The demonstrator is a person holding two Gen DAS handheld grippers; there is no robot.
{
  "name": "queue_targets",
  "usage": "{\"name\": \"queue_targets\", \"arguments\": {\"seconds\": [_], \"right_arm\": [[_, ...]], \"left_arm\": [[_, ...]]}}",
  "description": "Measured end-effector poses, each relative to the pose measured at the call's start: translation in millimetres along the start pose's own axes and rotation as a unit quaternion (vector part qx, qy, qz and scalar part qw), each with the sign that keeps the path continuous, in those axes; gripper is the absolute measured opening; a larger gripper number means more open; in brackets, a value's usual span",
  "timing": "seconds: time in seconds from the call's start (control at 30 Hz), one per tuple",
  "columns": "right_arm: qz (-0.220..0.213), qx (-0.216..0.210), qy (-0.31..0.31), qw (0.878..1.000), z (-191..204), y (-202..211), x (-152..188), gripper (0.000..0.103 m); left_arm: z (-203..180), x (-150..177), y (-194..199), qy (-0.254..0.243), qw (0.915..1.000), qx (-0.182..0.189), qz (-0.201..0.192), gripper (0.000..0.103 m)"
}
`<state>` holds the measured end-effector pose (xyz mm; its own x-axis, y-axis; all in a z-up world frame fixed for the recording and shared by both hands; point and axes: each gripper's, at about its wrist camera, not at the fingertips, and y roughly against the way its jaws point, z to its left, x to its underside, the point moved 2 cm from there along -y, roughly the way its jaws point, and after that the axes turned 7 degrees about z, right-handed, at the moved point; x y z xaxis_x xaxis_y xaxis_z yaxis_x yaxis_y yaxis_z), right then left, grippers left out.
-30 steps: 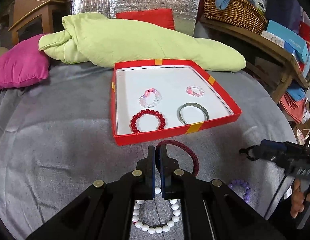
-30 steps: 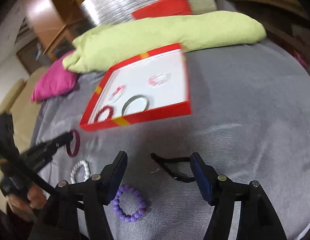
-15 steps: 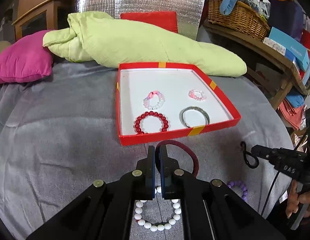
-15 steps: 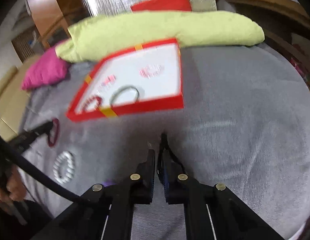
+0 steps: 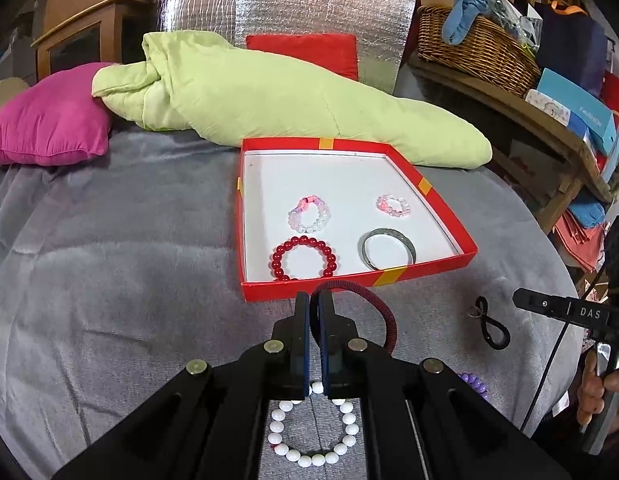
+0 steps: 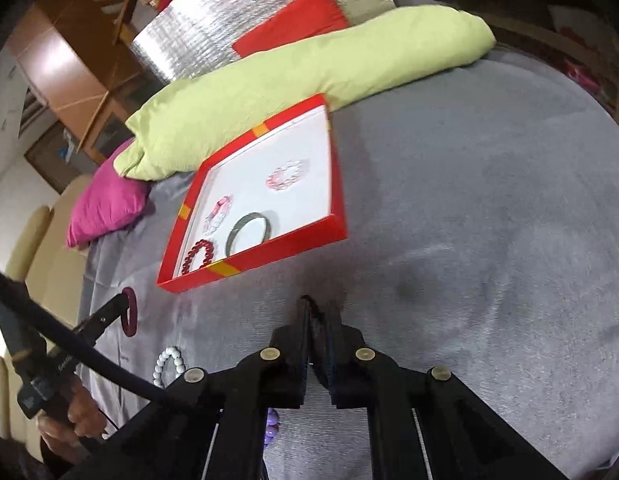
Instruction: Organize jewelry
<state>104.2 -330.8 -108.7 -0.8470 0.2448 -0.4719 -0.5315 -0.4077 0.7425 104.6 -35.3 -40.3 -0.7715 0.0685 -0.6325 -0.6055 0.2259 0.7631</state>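
Red cardboard frames the shallow white-lined tray (image 5: 429, 270) on the grey velvety bedcover (image 5: 109, 280), seen first from the left wrist. Four pieces lie inside it: a red glossy bead bracelet (image 5: 303, 259), a grey-green stone bangle (image 5: 386, 248) and two pale pink bead bracelets (image 5: 309, 213) (image 5: 393, 205). The left gripper (image 5: 314, 300) is clenched on the rim of a dark red corded bangle (image 5: 373, 304), just short of the tray's near wall. That hoop looks light and fairly stiff, so a pinch on its rim should carry it, though it may swing. A white bead bracelet (image 5: 313, 432) lies beneath the tool, a purple bead bracelet (image 5: 475, 384) to its right, and a thin black looped cord (image 5: 491, 326) hangs from the other tool's tip.

From the right wrist, the right gripper (image 6: 315, 312) is pressed closed on that black cord (image 6: 309, 304), of which only a sliver shows; limp and slight, it looks likely to slip from a loose pinch. The view is rolled, with the tray (image 6: 269, 258) ahead and to the left. The person's left hand (image 6: 67, 420) holds the left tool low over the cover, the red hoop (image 6: 129, 312) at its tip.
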Motion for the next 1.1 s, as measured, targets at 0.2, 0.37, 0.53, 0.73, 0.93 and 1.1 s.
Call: {"name": "queue_targets", "arguments": {"seconds": [0.2, 0.37, 0.53, 0.73, 0.93, 1.1], "right_arm": [[0.008, 0.022, 0.027, 0.999, 5.2, -4.3, 5.2, 0.073], [0.029, 0.054, 0.081, 0.995, 24.0, -22.4, 11.8, 0.069], [0.051, 0.122, 0.136, 0.982, 35.1, -41.0, 23.3, 0.009], [0.020, 0.069, 0.090, 0.993, 29.7, -23.0, 17.5, 0.009], [-0.011, -0.011, 0.053, 0.998, 35.7, -5.6, 9.6, 0.009], [-0.035, -0.028, 0.048, 0.998, 46.1, 2.1, 7.7, 0.009]], "left_arm": [[-6.9, 1.2, 0.6, -0.012, 0.9999, 0.001, -0.001, 0.004], [-12.7, 2.9, -1.8, -0.019, 0.9998, 0.003, 0.003, 0.004], [-12.6, 4.3, -0.3, -0.023, 0.9997, 0.001, 0.002, 0.004], [-9.1, 3.8, 2.8, -0.016, 0.9999, -0.001, -0.003, 0.004], [-3.0, 0.2, 7.1, 0.001, 0.9999, -0.001, -0.017, 0.004], [-2.5, -2.8, 12.3, 0.004, 0.9993, -0.009, -0.036, 0.004]]}}
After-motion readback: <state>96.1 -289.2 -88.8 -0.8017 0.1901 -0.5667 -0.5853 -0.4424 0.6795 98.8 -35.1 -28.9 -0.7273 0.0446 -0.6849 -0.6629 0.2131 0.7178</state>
